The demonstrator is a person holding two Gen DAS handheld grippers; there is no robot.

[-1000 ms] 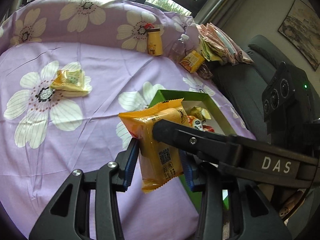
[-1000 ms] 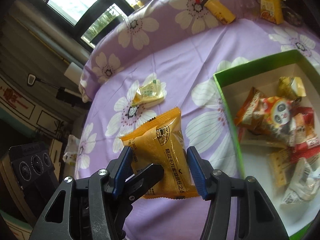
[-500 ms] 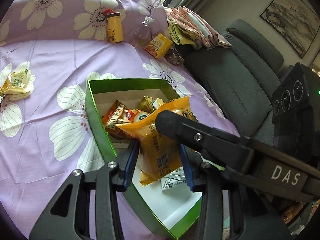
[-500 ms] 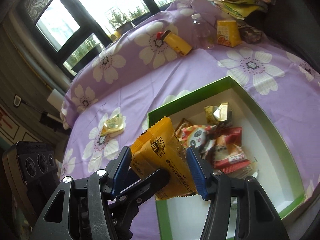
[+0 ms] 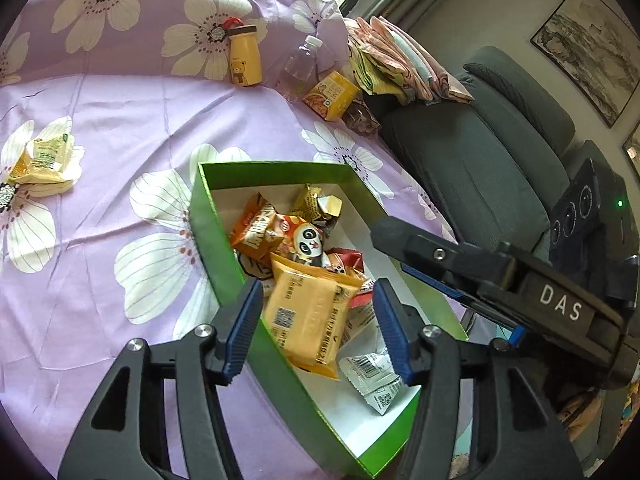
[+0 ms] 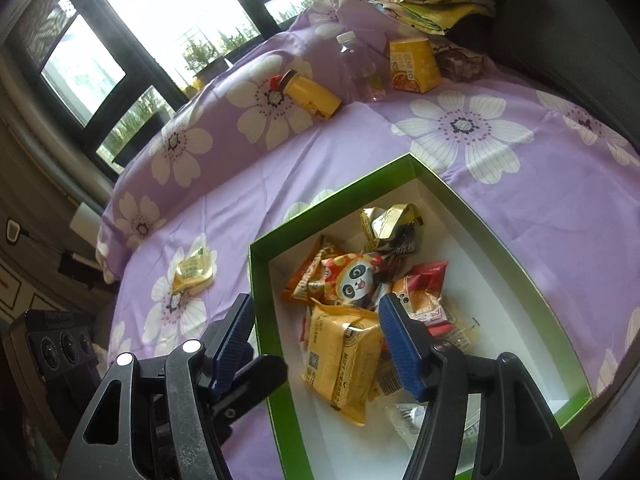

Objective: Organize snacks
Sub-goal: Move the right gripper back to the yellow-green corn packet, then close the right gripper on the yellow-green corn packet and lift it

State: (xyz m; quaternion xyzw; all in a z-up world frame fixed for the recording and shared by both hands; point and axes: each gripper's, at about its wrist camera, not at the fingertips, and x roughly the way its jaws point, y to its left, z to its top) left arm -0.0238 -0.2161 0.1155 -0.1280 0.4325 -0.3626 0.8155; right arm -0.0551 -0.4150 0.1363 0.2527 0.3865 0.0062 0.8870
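Bed cover (image 5: 120,112): purple with white flowers, and everything stands on it
Green box (image 5: 208,216): open, white inside, just ahead of both grippers and holding a heap of snack packets
Orange packet (image 5: 308,316): lies flat on the heap inside the box, long axis running away from the grippers, barcode side up
Left gripper (image 5: 316,328): jaws have just been opening and now stand wide either side of the orange packet, pads clear of it
Right gripper (image 6: 320,340): jaws have just been opening too, spread above the same packet without pressing it
Stray yellow packet (image 5: 42,160): alone on the cover, well apart from the box, off to the left gripper's side, so the left hand looks nearer for the coming reach
Writing: "DAS" on the right gripper's body in the left view; a panda face on one packet (image 6: 354,280); the rest too small to read
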